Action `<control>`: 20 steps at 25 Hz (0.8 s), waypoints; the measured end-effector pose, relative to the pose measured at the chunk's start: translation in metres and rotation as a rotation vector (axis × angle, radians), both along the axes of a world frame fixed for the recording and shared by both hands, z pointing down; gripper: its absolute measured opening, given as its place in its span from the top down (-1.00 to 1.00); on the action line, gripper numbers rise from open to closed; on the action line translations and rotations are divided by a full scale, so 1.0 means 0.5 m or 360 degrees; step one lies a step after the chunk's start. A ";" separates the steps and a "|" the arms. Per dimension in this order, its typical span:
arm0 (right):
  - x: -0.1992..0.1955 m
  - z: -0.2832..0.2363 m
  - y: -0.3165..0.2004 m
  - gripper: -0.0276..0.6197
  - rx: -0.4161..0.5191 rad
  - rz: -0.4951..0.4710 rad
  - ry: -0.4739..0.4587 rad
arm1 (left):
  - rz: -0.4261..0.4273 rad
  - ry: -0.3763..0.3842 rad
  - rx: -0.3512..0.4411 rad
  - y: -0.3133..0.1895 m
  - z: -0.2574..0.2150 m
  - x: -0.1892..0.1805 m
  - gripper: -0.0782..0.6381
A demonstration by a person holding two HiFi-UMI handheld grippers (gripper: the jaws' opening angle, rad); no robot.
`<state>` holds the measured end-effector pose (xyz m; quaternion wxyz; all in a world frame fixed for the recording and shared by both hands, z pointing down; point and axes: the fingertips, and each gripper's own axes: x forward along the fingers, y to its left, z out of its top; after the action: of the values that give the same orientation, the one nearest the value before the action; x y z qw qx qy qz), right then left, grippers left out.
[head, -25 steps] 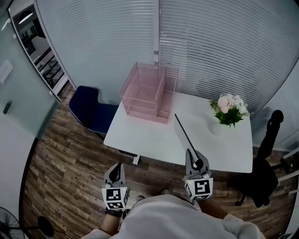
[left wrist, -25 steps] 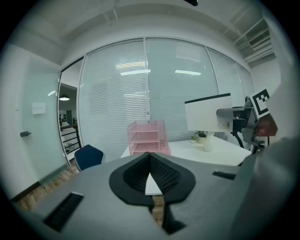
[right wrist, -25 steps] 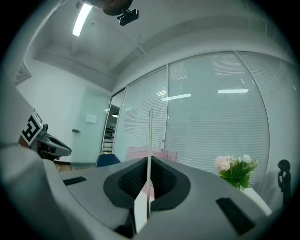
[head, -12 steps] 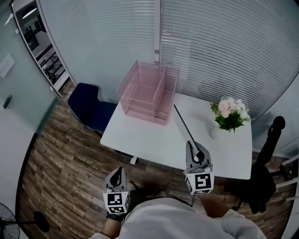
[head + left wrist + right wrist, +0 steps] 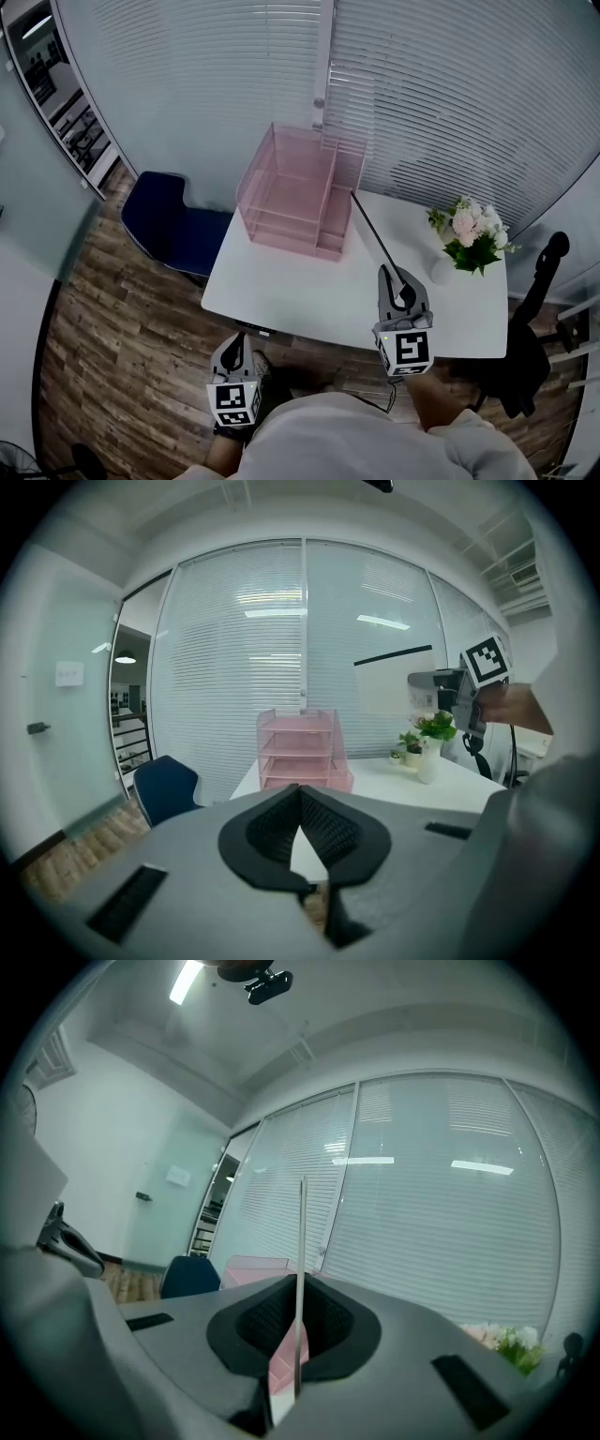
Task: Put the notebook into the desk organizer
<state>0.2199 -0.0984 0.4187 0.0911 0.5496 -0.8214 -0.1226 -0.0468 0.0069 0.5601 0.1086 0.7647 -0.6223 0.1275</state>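
The pink desk organizer (image 5: 291, 187) stands at the back left of the white table (image 5: 291, 291); it also shows in the left gripper view (image 5: 298, 752) and behind the jaws in the right gripper view (image 5: 246, 1267). My right gripper (image 5: 398, 281) is shut on the thin notebook (image 5: 375, 239), held edge-on above the table. The notebook's far end reaches close to the organizer's right side. It rises as a thin vertical blade between the right jaws (image 5: 301, 1241). My left gripper (image 5: 234, 339) hangs below the table's near edge, over the floor, shut with nothing in it.
A white vase of pink flowers (image 5: 473, 234) stands at the table's back right. A blue chair (image 5: 169, 225) sits left of the table, a black office chair (image 5: 534, 319) at the right. Blinds and glass walls close off the back.
My right gripper has carried the notebook a little forward, so its far end is closer to the organizer's right side. The left gripper stays low by the table's near edge.
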 end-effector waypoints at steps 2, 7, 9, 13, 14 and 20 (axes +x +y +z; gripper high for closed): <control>-0.024 -0.006 -0.037 0.84 -0.0010 0.0039 0.0029 | 0.0038 -0.0002 0.0002 -0.040 -0.007 -0.033 0.76; -0.096 -0.031 -0.140 0.84 -0.0024 0.0107 0.0144 | 0.0123 -0.0009 0.0016 -0.139 -0.024 -0.114 0.76; -0.127 -0.041 -0.178 0.84 -0.0017 0.0124 0.0207 | 0.0161 -0.0006 0.0014 -0.168 -0.026 -0.144 0.76; -0.180 -0.060 -0.248 0.84 -0.0007 0.0166 0.0335 | 0.0225 0.0008 -0.0012 -0.212 -0.023 -0.197 0.76; -0.191 -0.065 -0.265 0.84 0.0000 0.0175 0.0373 | 0.0238 0.0005 -0.0017 -0.223 -0.022 -0.208 0.76; -0.235 -0.064 -0.369 0.84 -0.0053 0.0196 0.0670 | 0.0270 -0.0012 -0.0083 -0.265 -0.004 -0.239 0.76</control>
<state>0.1026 -0.2830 0.3868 0.2768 0.5594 -0.7511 -0.2152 -0.1664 -0.1257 0.5582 0.1149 0.8110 -0.5522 0.1554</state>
